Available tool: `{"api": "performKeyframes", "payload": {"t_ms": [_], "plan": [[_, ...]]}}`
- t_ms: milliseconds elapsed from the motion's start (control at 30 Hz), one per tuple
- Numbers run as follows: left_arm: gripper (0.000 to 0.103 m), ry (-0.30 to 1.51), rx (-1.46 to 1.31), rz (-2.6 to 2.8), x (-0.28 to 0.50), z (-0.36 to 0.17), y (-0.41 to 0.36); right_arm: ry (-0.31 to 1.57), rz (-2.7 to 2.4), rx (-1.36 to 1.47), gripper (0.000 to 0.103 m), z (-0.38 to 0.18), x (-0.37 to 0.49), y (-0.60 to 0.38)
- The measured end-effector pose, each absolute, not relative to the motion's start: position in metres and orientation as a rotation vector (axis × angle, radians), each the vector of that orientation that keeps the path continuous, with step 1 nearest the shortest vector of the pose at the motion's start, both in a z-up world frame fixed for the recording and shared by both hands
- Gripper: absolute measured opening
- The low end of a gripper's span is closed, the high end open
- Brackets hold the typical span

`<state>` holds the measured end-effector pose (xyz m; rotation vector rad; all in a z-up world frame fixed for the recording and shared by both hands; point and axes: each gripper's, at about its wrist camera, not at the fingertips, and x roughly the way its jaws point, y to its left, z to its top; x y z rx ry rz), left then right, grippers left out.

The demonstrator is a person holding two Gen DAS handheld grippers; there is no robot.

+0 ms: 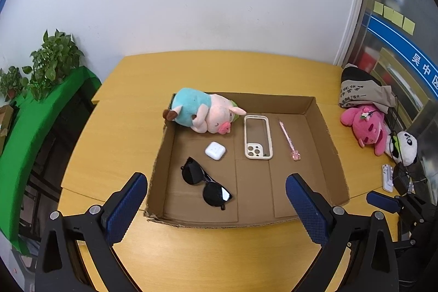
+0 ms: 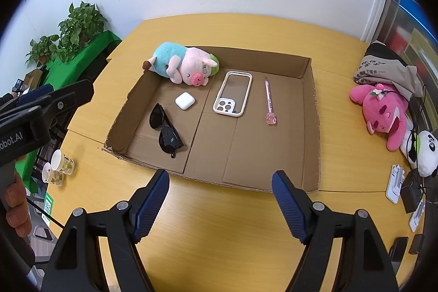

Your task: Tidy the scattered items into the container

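left gripper (image 2: 41, 97) — "obot.AI" lettering, jaws spread

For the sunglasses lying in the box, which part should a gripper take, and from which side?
Probably the bridge between the lenses of the sunglasses, coming straight down from above: they lie flat and folded on the cardboard box floor, and the bridge is the narrowest part, clear of the earbud case.
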<state>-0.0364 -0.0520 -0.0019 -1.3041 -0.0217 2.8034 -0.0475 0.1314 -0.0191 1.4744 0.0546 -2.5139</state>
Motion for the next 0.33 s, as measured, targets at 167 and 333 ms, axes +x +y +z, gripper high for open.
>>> {"api": "performKeyframes", "payload": {"t_ms": [167,333], "plan": [[0.102,-0.026,-1.312,2.771,-0.0362,-0.0035,-0.0472,0.056,-2.515,1.48,0.077,-0.0202,-0.049,0.1351],[0.102,-0.006,-1.322,2.78,-0.0359,-0.0046,-0.0432,0.06,-2.515,1.482,0.077,-0.0206,-0.0502,0.1372]]}}
